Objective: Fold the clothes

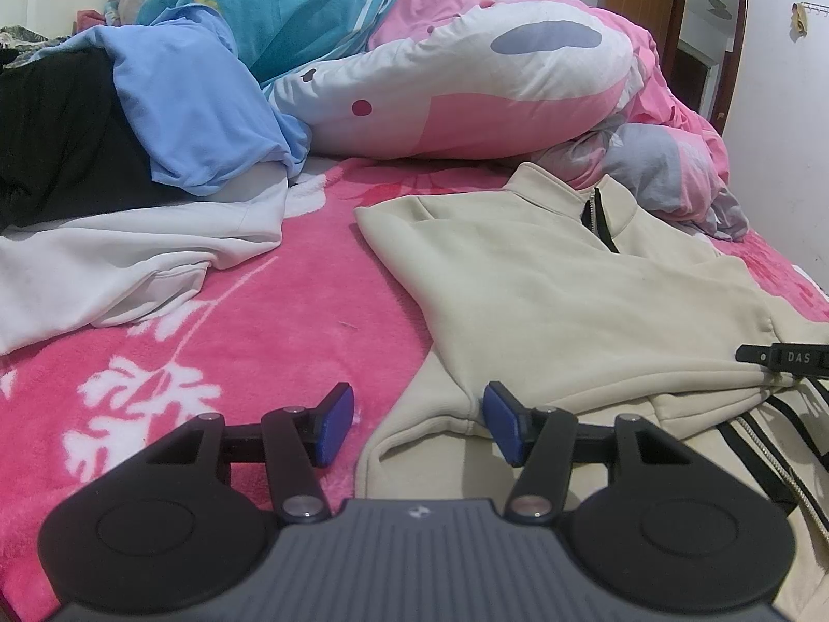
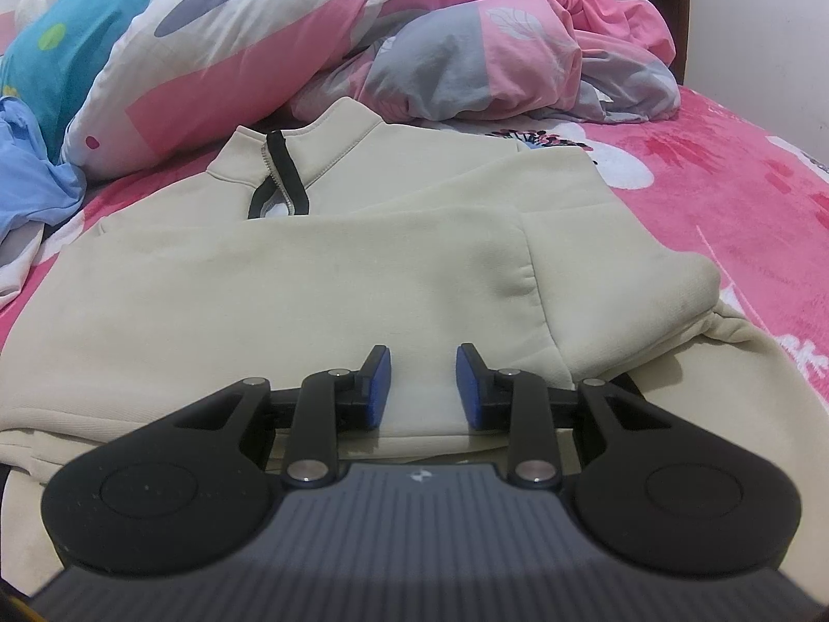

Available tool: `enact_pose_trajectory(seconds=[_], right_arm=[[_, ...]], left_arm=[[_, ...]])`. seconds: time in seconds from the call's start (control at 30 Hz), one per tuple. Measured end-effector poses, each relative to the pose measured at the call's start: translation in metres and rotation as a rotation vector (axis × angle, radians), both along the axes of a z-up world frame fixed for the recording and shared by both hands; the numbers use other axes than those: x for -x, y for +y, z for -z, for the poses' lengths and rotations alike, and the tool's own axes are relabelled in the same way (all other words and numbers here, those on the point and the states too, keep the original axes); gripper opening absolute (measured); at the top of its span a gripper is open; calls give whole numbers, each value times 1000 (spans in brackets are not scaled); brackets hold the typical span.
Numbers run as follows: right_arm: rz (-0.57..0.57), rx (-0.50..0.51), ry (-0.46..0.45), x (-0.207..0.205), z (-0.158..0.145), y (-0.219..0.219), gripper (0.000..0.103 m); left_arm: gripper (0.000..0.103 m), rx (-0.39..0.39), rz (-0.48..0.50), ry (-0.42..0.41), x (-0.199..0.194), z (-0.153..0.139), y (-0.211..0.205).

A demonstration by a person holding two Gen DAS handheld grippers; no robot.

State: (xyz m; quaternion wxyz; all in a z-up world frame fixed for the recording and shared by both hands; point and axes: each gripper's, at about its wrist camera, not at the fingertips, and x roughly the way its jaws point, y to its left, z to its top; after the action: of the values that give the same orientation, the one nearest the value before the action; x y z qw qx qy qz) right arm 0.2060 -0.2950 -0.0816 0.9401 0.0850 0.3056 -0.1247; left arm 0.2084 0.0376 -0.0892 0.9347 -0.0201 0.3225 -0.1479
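Observation:
A cream zip-collar jacket (image 1: 544, 285) (image 2: 311, 285) lies flat on the pink blanket (image 1: 259, 321) (image 2: 751, 217), collar (image 2: 321, 155) pointing away. One sleeve (image 2: 637, 280) is folded in over the body. My left gripper (image 1: 419, 422) is open at the jacket's near left edge, one pad over the blanket and the other over cream cloth, gripping nothing. My right gripper (image 2: 422, 389) hovers low over the near part of the jacket. Its blue pads stand a little apart, with smooth fabric showing in the gap. A black finger (image 1: 782, 357) of it shows at the right edge of the left wrist view.
To the left lie a white garment (image 1: 129, 259), a blue garment (image 1: 191, 119) and a black one (image 1: 52, 145). Pink, white and blue bedding (image 1: 466, 78) (image 2: 466, 41) is piled behind the jacket. A wooden door (image 1: 710, 41) stands at the far right.

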Motion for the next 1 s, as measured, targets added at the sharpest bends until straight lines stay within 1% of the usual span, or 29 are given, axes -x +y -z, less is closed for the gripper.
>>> enact_pose_trajectory(seconds=[0.53, 0.67, 0.73, 0.77, 0.8, 0.83, 0.87, 0.9, 0.93, 1.0], right_arm=[[-1, 2, -7, 0, 1, 0, 28], [-3, -21, -13, 1, 0, -2, 28], [-12, -78, -15, 5, -6, -11, 29], [0, -115, -32, 18, -13, -17, 29], [12, -152, -49, 31, -20, -22, 31], [23, -189, -67, 45, -26, -28, 34], [35, -226, -84, 58, -33, -33, 37], [46, -256, -99, 72, -39, -39, 46], [54, -250, -102, 90, -42, -44, 48], [68, -213, -81, 123, -44, -52, 48]], left_arm=[[57, 2, -1, 2, 0, 0, 0], [58, 20, 5, 8, -2, 0, 2], [59, 53, 11, 11, -2, 0, 7], [59, 80, 18, 14, -2, -1, 11], [62, 107, 31, 24, -1, -2, 14], [65, 134, 53, 36, 0, -2, 18], [66, 165, 75, 45, 3, -4, 21], [66, 190, 86, 50, 5, -5, 24], [66, 199, 87, 55, 8, -7, 25], [66, 191, 75, 51, 19, -15, 25]])
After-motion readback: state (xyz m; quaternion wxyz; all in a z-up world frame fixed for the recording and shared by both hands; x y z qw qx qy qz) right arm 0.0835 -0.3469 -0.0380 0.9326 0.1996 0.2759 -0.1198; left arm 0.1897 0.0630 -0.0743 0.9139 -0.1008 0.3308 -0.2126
